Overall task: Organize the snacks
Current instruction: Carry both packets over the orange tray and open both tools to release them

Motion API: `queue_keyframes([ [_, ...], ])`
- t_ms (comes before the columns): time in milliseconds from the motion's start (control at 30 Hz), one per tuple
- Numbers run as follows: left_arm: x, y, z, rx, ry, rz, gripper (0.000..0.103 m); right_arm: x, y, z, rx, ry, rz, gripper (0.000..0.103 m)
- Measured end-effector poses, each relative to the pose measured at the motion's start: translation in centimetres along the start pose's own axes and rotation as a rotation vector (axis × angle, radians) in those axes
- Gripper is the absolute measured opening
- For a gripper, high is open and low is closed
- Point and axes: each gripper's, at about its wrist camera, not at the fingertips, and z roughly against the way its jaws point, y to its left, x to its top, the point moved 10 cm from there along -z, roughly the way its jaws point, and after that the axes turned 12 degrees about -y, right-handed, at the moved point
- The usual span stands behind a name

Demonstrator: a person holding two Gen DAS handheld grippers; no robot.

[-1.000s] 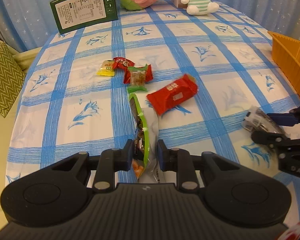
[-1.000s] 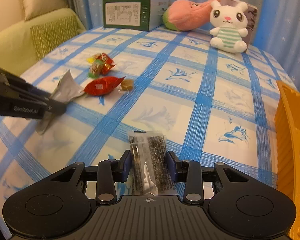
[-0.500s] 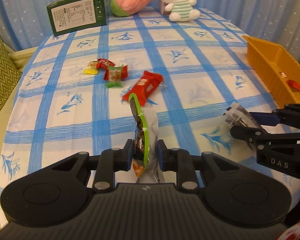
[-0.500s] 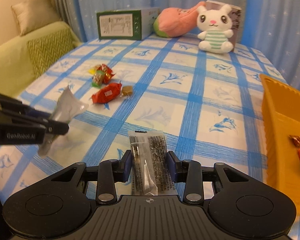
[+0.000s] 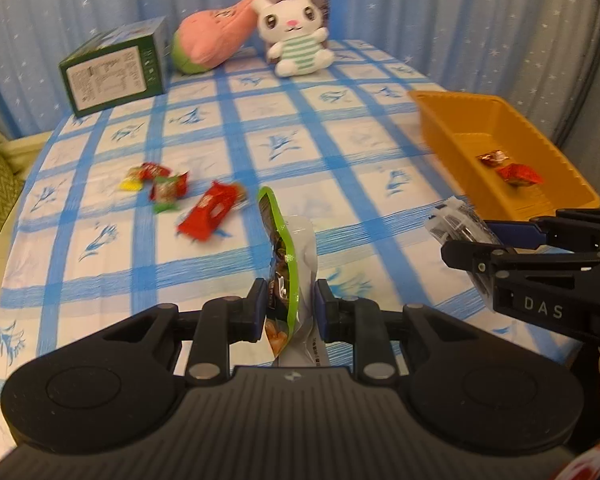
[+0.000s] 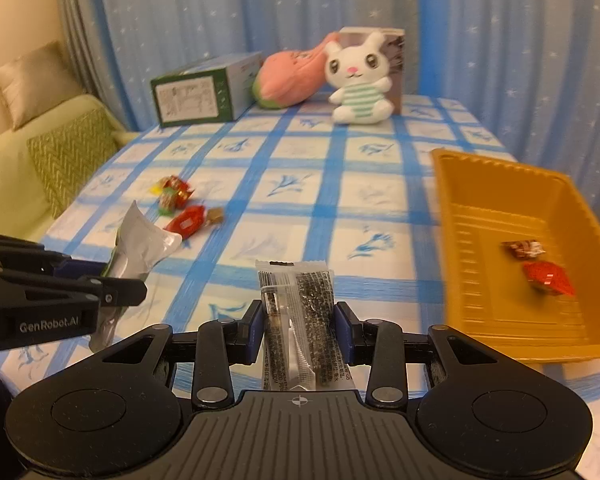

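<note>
Your left gripper [image 5: 289, 307] is clamped on a green-edged silver pouch [image 5: 290, 256], whose long axis runs straight out from the jaws toward twelve o'clock, top edge farthest from you. Your right gripper [image 6: 299, 320] is closed, jaws a little wider, on a clear packet of dark sesame sticks [image 6: 298, 312], also lengthwise toward twelve o'clock. Both packs are off the blue-checked tablecloth [image 6: 340, 208].

From the right wrist, the orange tray [image 6: 452, 208] lies at two o'clock, just beside the packet, with two red wrapped candies [image 6: 538, 266] in it. From the left wrist, a red snack bar [image 5: 212, 214] lies at eleven o'clock of the pouch, and a cluster of small sweets [image 5: 158, 184] beyond it at ten. At the far edge stand a green box [image 5: 114, 70], a pink plush [image 5: 210, 42] and a white rabbit toy [image 5: 298, 36].
</note>
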Motion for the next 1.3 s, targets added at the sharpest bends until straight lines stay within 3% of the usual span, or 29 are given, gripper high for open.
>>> queue_keyframes([
  [800, 5.8, -12.0, -0.2, -0.157, -0.07, -0.118, 0.022, 5.3, -13.0, 7.1, -0.191, -0.107, -0.17, 0.038],
  [1300, 8.6, -17.9, -4.3, -0.25, -0.067, -0.12, 0.022, 5.2, -20.4, 7.3, -0.282, -0.093, -0.191, 0.038],
])
